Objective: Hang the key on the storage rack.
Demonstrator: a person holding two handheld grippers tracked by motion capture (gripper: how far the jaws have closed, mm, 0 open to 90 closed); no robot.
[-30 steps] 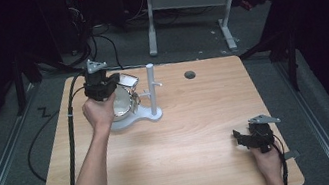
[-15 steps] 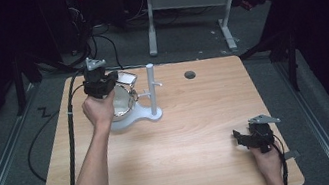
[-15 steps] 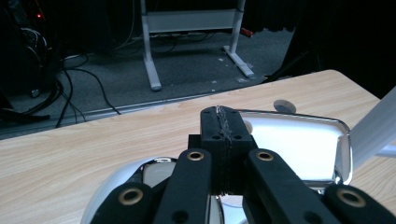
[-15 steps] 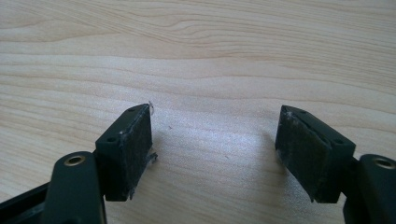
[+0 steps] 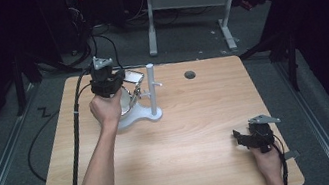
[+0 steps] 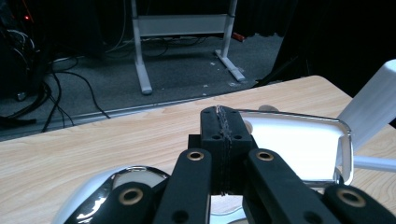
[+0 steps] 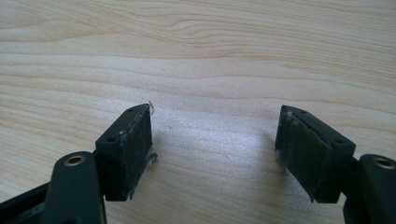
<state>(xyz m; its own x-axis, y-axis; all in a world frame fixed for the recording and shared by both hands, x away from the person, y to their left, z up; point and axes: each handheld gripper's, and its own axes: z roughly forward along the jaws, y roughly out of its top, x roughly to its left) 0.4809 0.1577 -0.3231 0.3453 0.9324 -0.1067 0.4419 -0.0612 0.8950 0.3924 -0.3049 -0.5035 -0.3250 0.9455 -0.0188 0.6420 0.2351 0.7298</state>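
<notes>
We have the left hand-held gripper (image 5: 120, 86) closed, gripping nothing, over the mirror stand (image 5: 147, 106) in the upper left, the right hand-held gripper (image 5: 239, 141) wide open and empty on the tabletop (image 5: 194, 133); next we must open it to grasp the mirror (image 6: 299, 144).

High view: overhead, looking forward-down on table (image 5: 194, 133). Left gripper (image 6: 223, 140) view: close, level past mirror (image 6: 299, 144). Right gripper (image 7: 215, 149) view: down, near tabletop; all share table.

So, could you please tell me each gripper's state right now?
Left gripper: jaws shut, nothing visibly held.
Right gripper: jaws open, empty.
</notes>
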